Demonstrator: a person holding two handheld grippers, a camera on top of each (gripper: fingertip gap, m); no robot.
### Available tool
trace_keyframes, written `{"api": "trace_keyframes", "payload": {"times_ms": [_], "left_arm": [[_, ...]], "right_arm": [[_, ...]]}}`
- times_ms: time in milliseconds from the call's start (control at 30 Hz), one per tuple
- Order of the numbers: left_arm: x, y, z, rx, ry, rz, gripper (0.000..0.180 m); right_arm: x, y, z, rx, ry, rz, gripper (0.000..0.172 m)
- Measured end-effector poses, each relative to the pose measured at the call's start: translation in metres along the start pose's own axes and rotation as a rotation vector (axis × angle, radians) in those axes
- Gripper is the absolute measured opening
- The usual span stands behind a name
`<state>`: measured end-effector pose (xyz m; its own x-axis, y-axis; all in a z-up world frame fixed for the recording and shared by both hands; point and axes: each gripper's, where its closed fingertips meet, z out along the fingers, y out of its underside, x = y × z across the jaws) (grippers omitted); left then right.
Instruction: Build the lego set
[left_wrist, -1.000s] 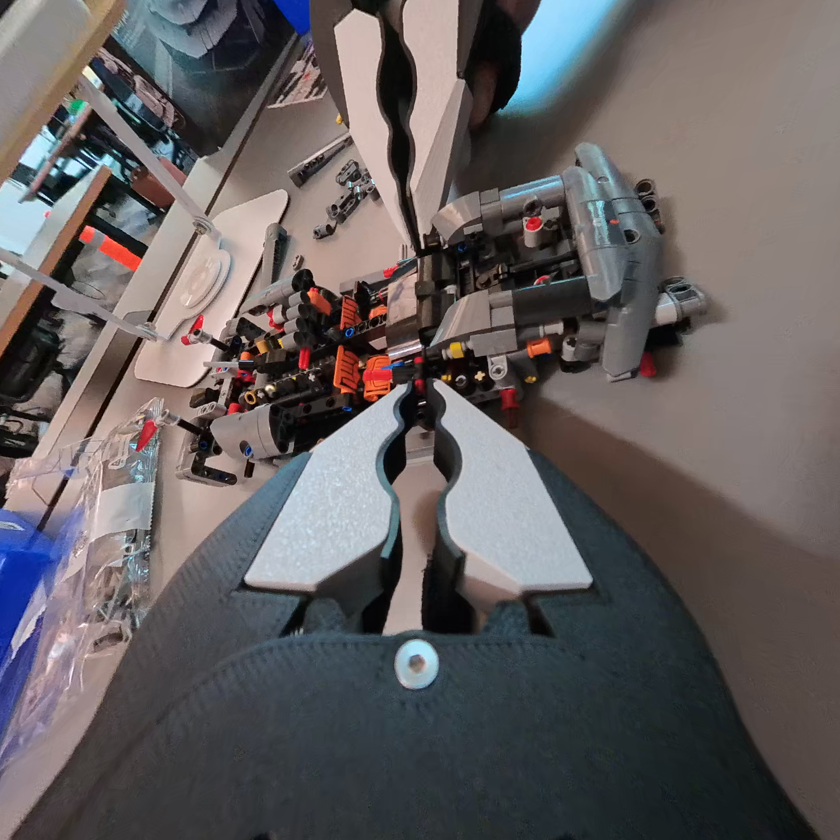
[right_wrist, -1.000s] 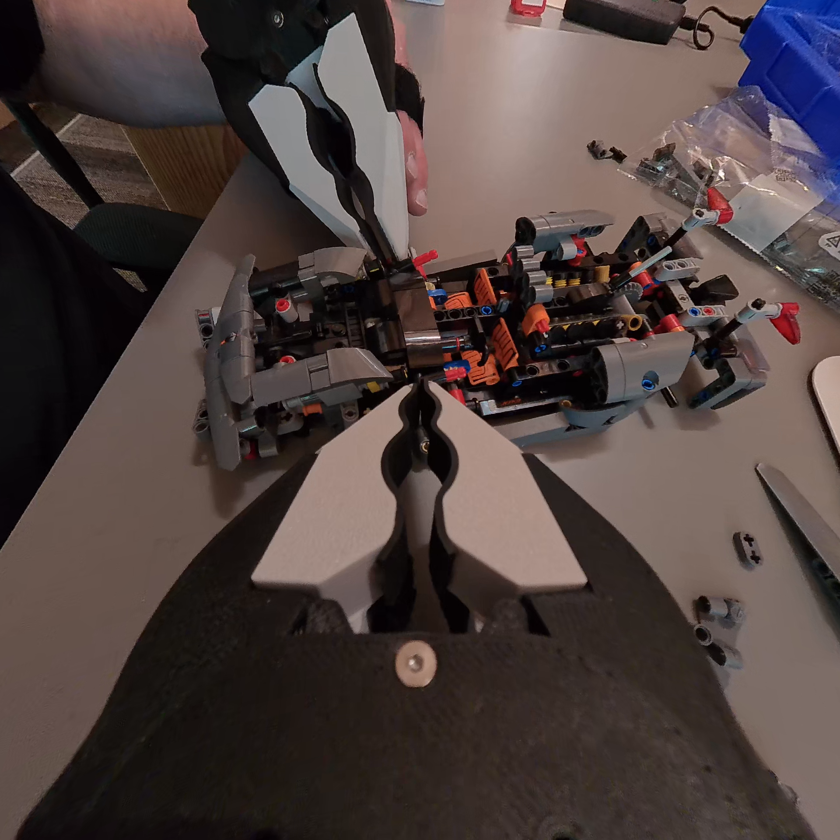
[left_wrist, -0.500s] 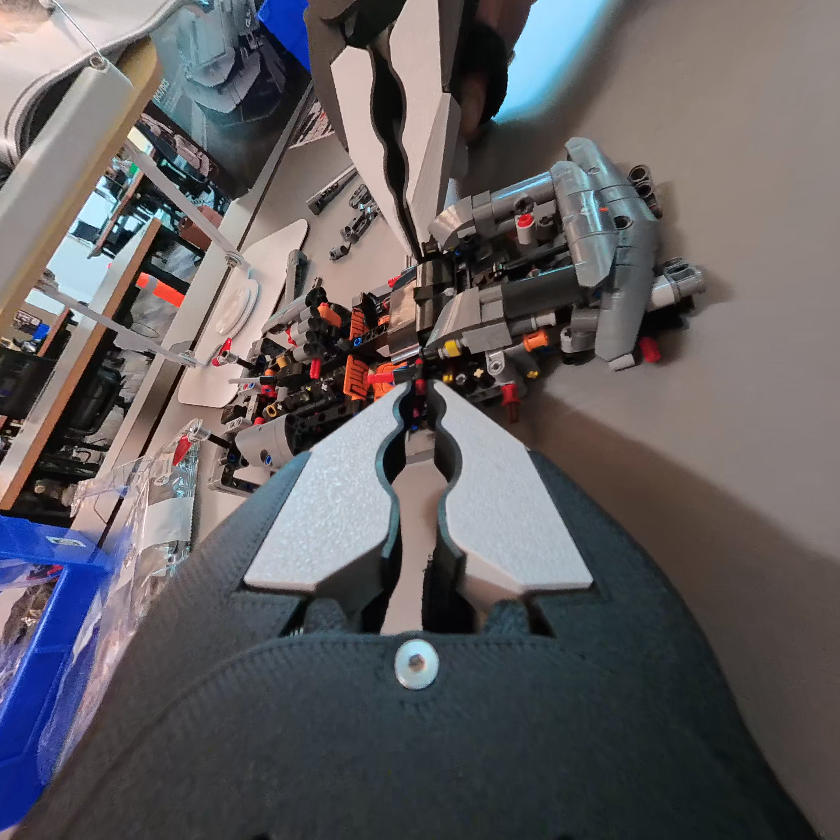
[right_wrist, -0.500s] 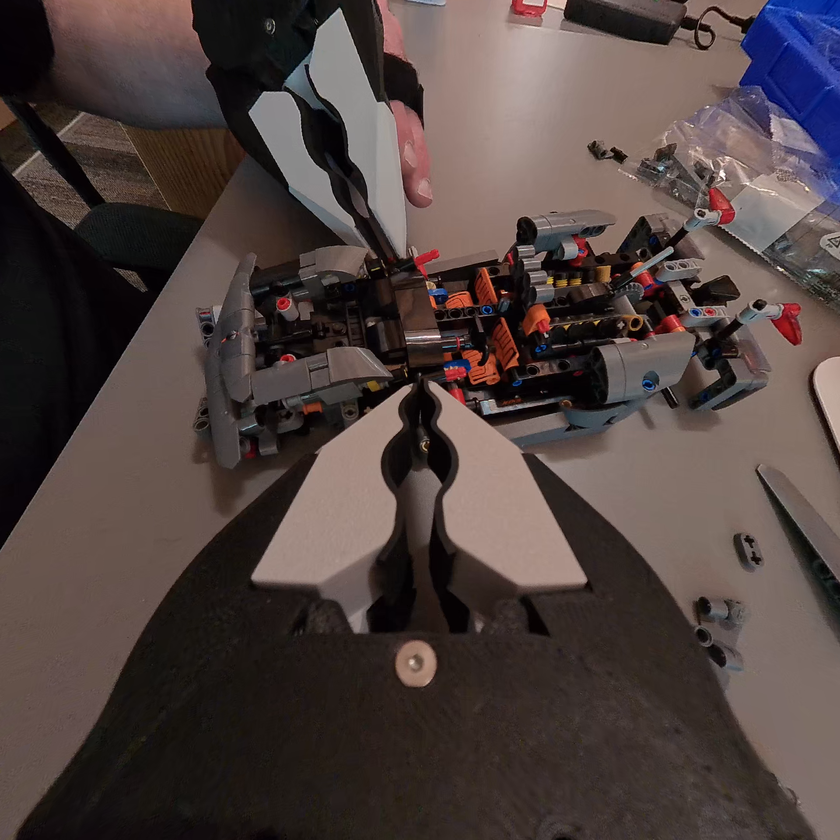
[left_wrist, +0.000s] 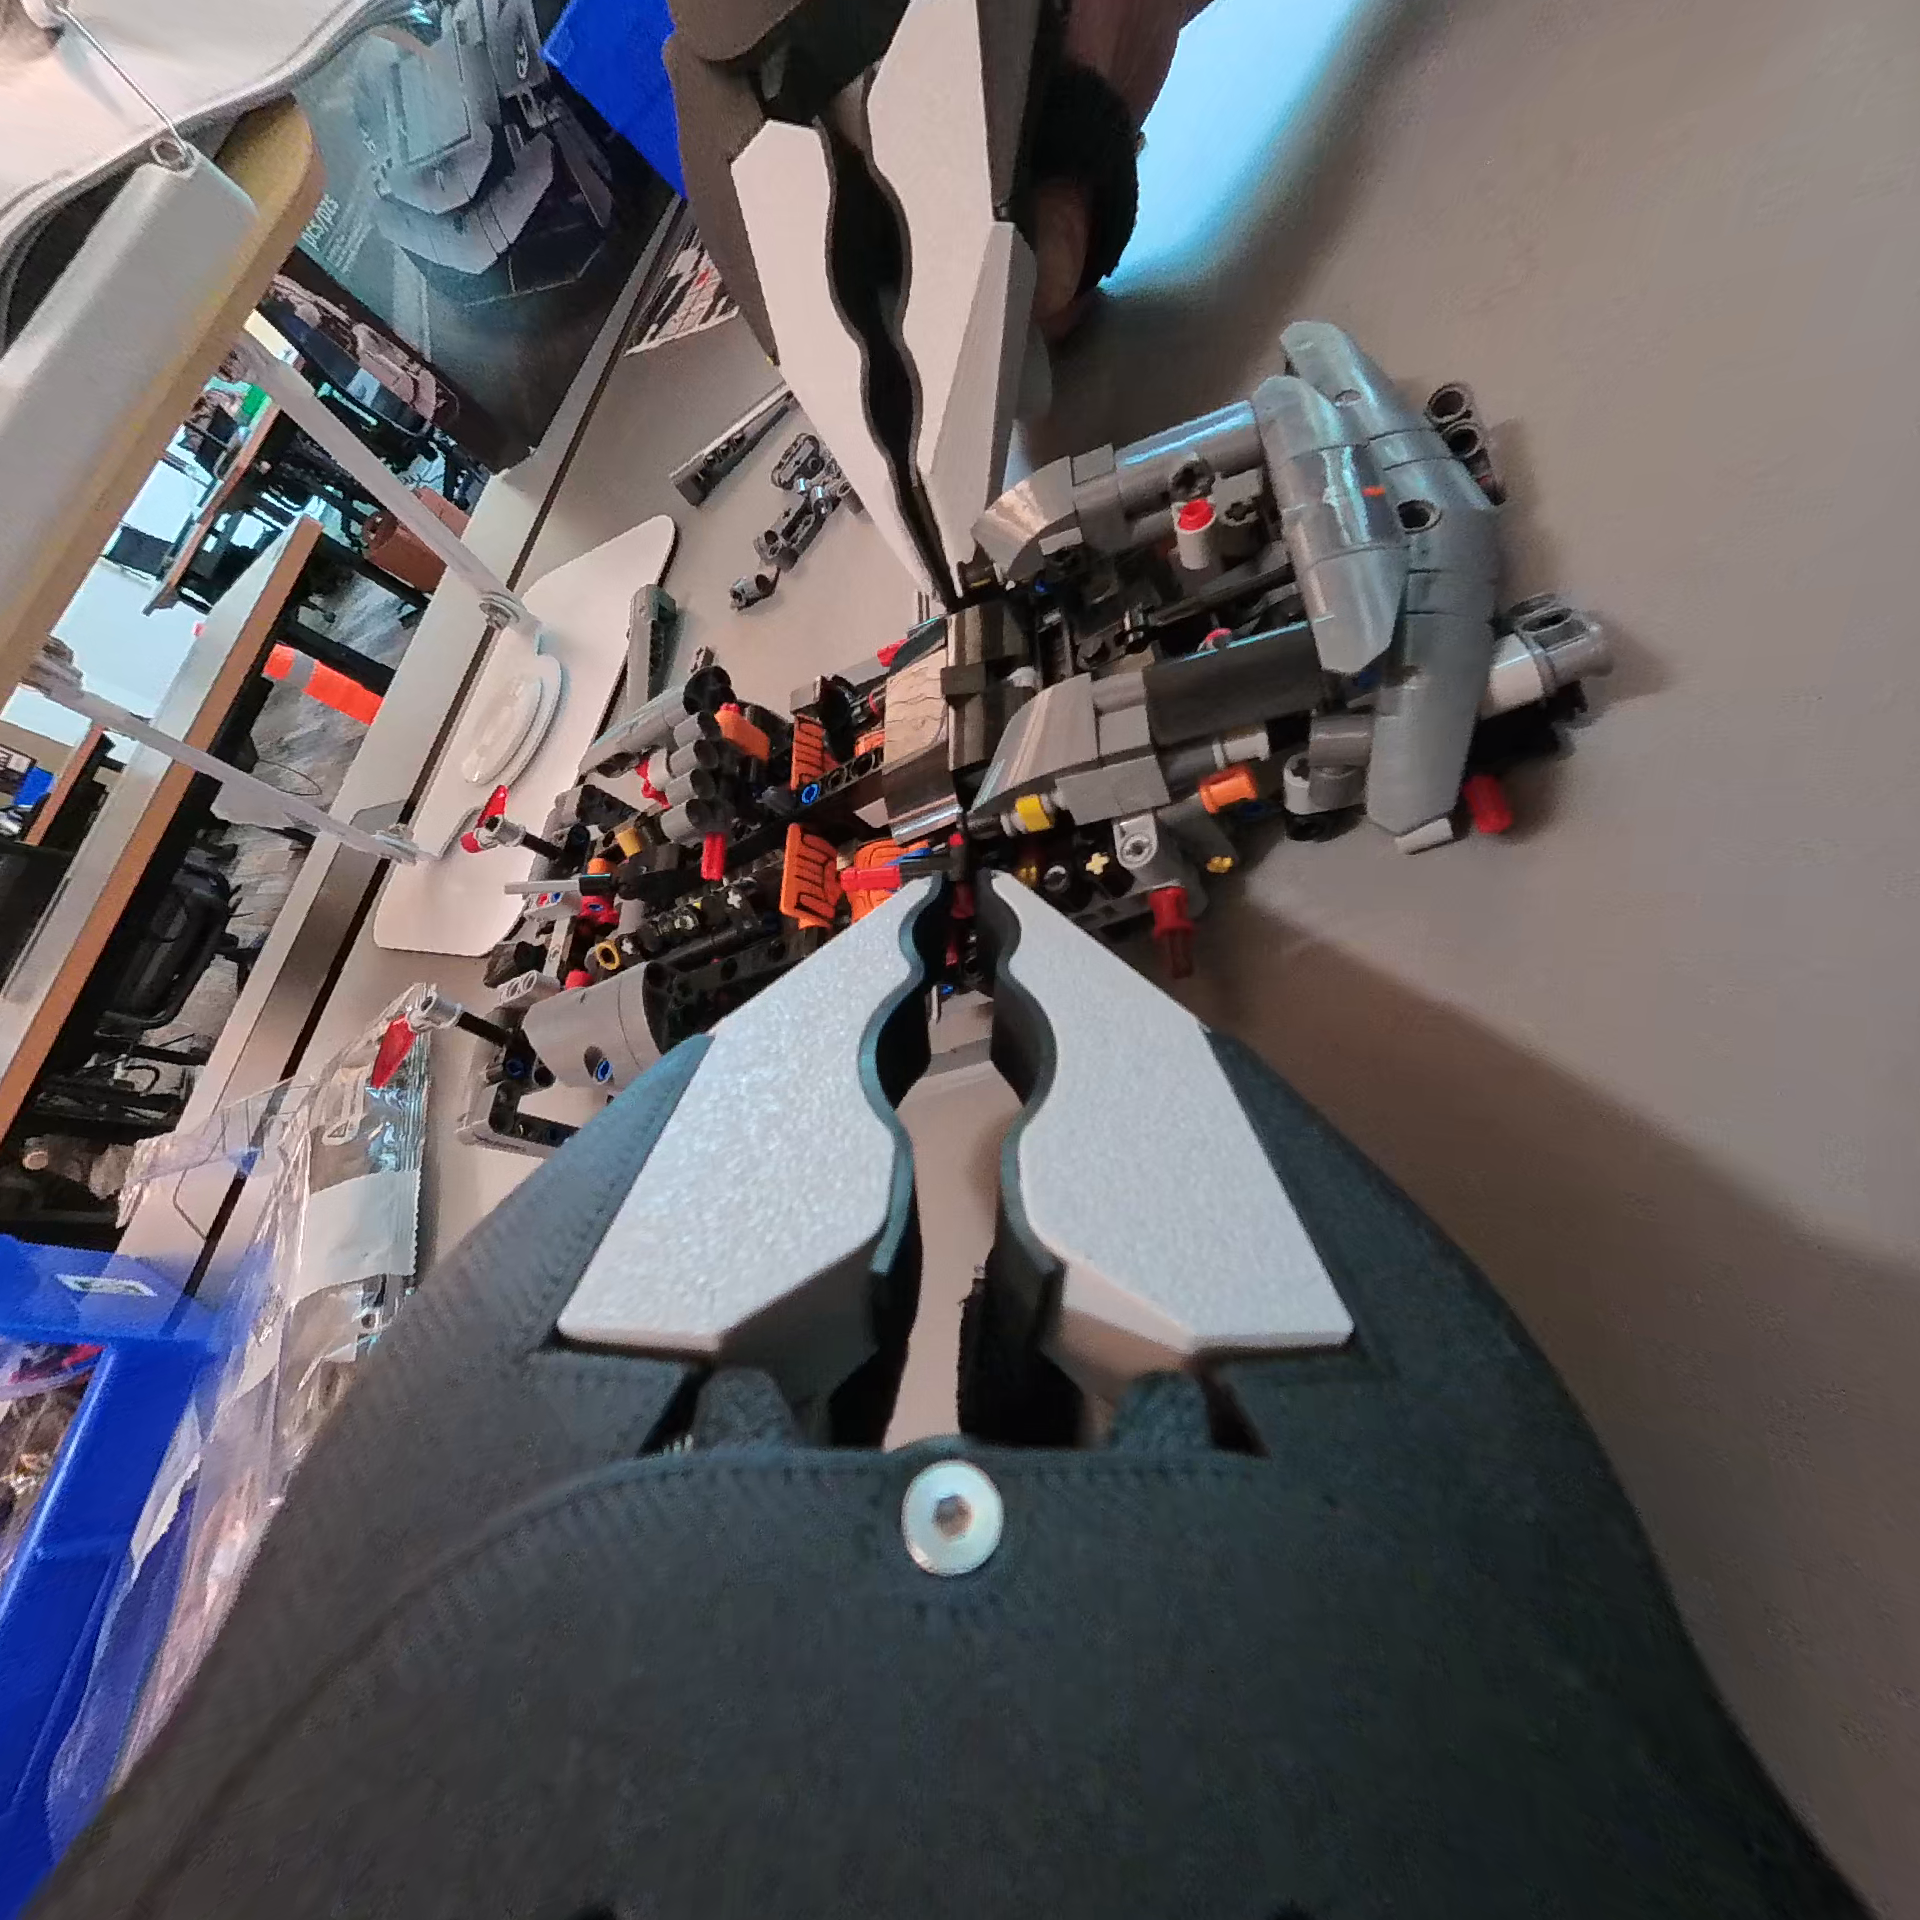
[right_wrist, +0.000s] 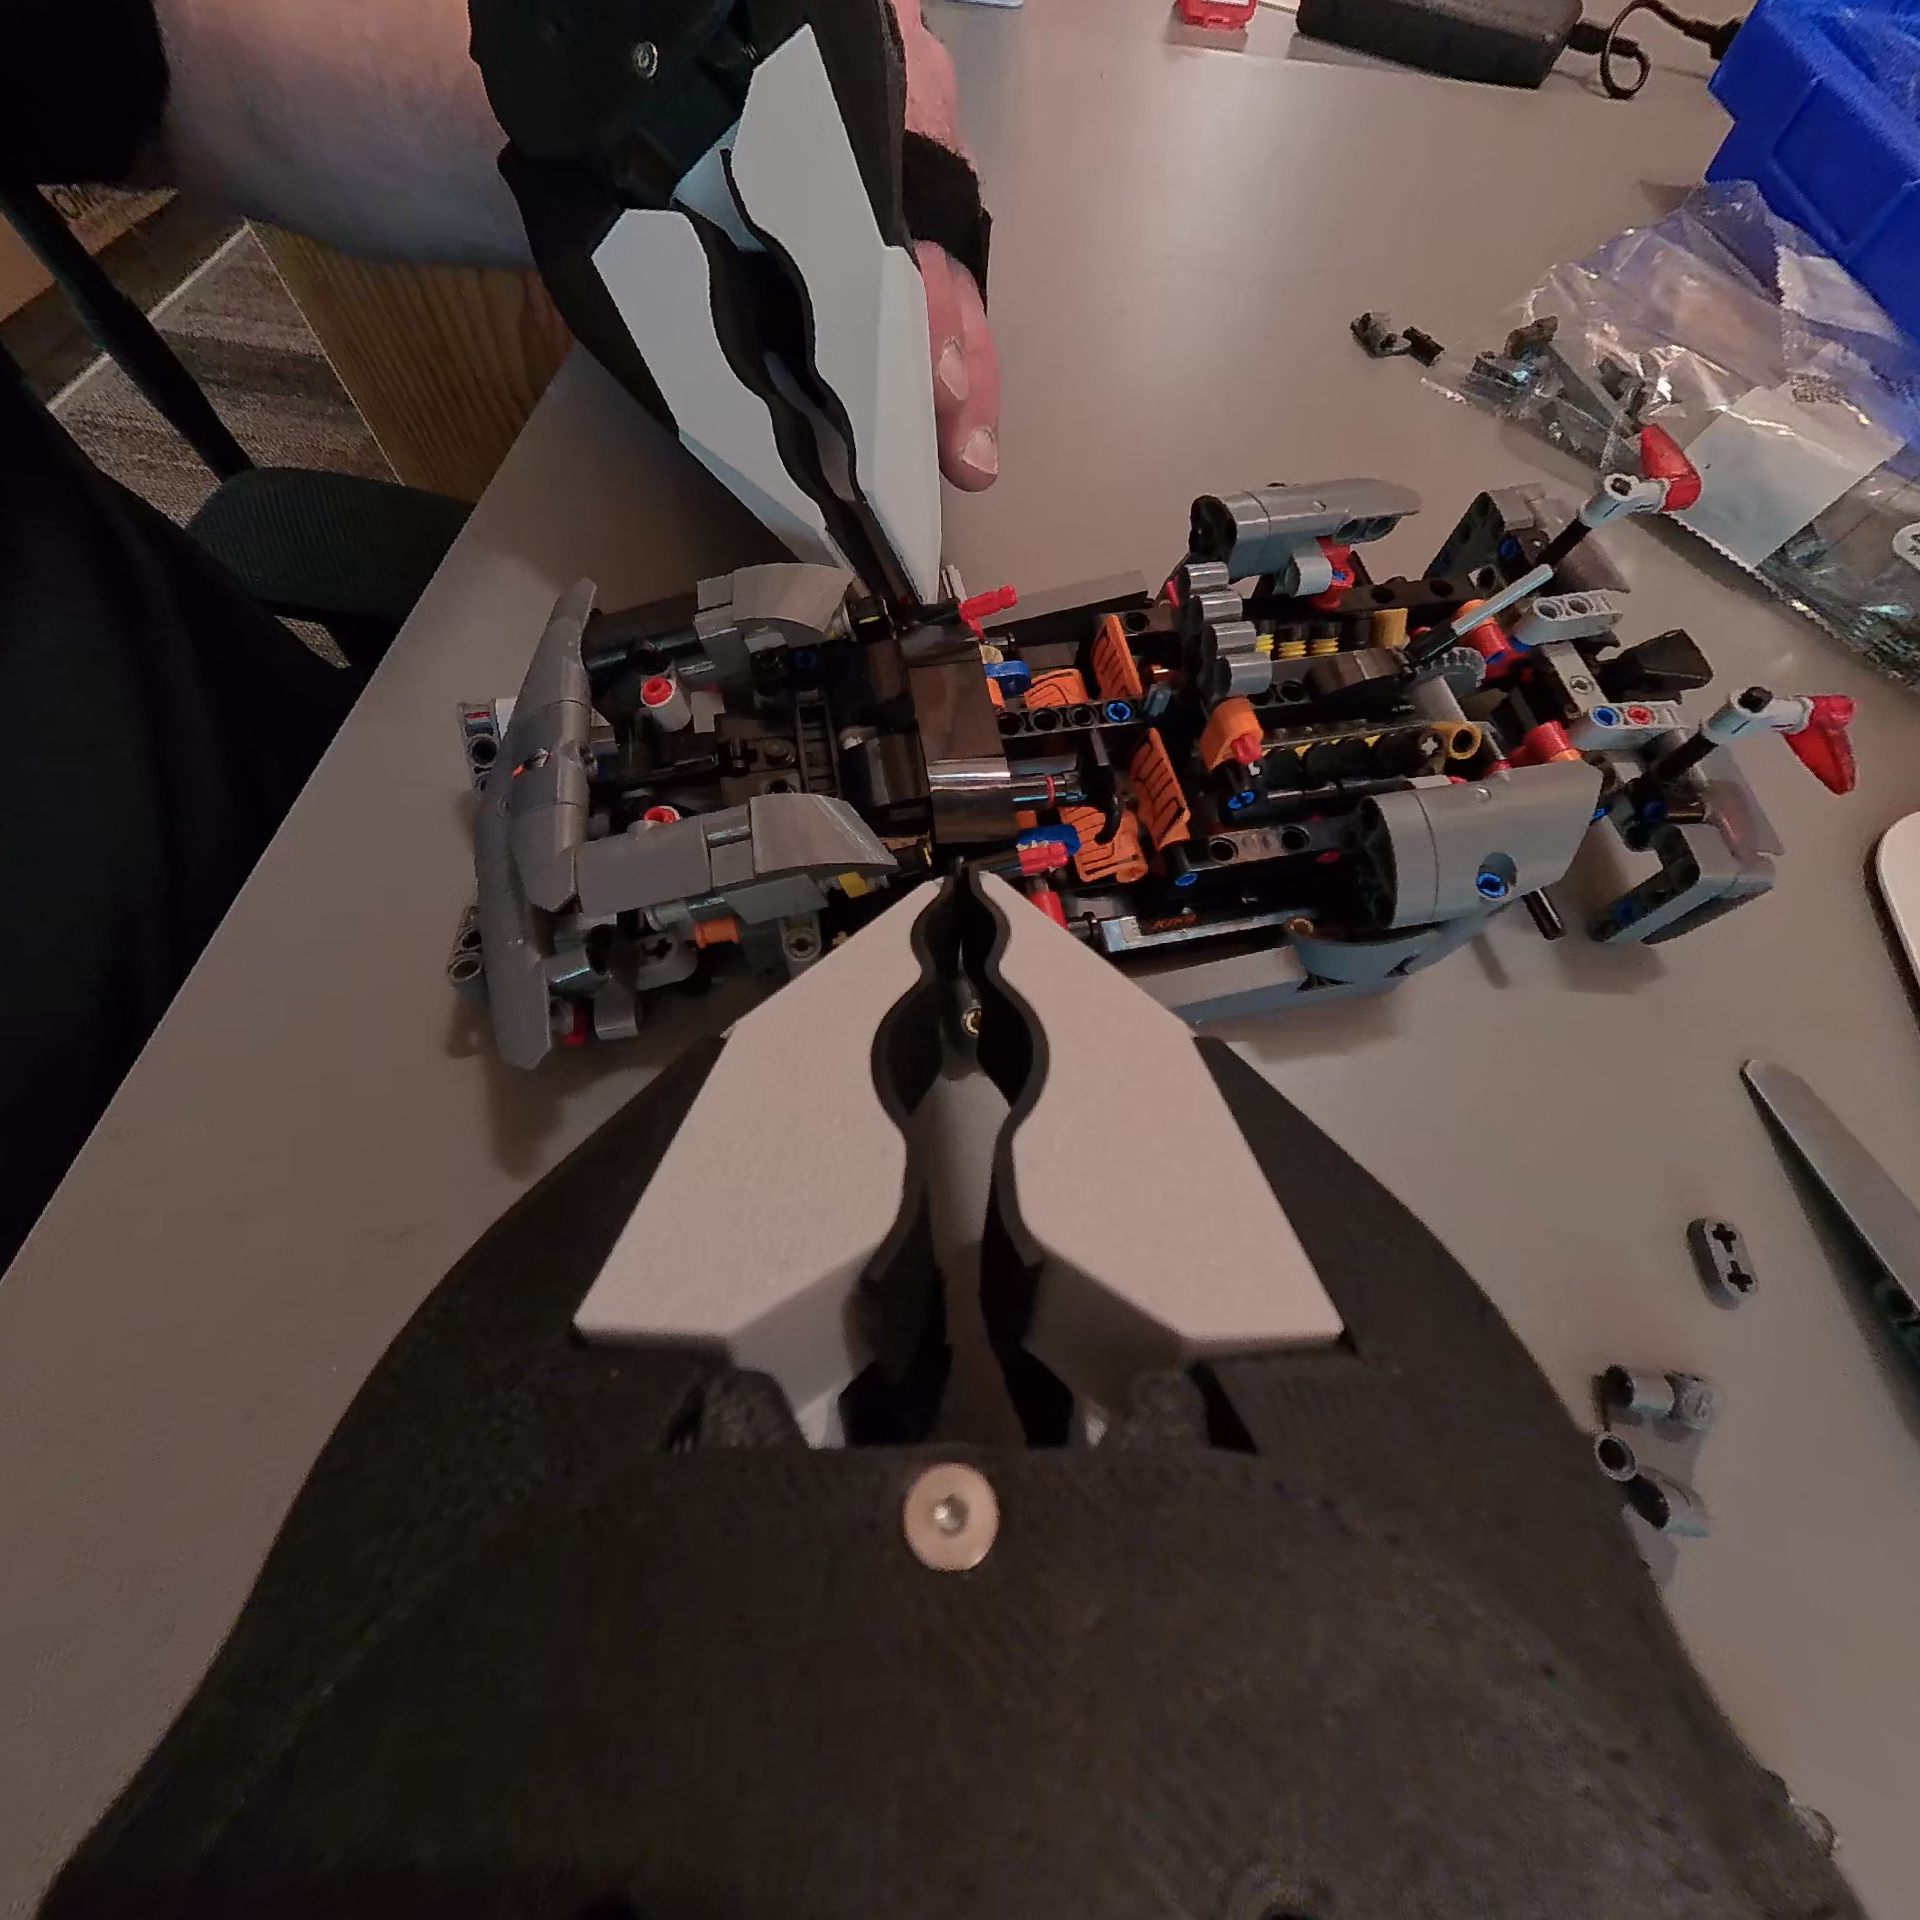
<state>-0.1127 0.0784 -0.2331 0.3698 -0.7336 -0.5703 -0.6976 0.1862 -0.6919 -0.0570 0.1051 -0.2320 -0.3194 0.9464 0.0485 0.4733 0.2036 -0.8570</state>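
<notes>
**Both tools pinched onto the brick car chassis**

So we've got a half-built brick car model (right_wrist: 1091, 769) lying flat near the edge of the grey worktop (right_wrist: 1299, 312), grey nose panels at one end, orange and black guts in the middle, red-tipped rods sticking out the far end.

Our right tool (right_wrist: 961, 883) is closed down, tips right at the near side of the model beside a small red-and-blue pin (right_wrist: 1044, 852). It looks like the tips nip a thin black bit there, but honestly we cannot tell for sure.

Our left tool (left_wrist: 961, 894) comes in from the opposite side, also closed, tips pressed in against the model's edge by a dark axle and a red pin (left_wrist: 873, 883). Whether it actually grips one is too cramped to call. A person's hand (right_wrist: 961, 364) shows behind it.

Around it: loose grey connectors (right_wrist: 1652, 1434), a clear bag of parts (right_wrist: 1704, 353), a blue bin (right_wrist: 1829, 114) and a white stand base (left_wrist: 520, 727).
</notes>
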Motion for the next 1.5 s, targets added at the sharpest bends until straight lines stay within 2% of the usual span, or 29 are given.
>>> {"api": "trace_keyframes", "payload": {"times_ms": [1500], "left_arm": [[0.0045,-0.0046,0.0029,0.037,0.037,0.06,0.001]], "right_arm": [[0.0022,0.0005,-0.0021,-0.002,0.013,-0.002,0.0]]}}
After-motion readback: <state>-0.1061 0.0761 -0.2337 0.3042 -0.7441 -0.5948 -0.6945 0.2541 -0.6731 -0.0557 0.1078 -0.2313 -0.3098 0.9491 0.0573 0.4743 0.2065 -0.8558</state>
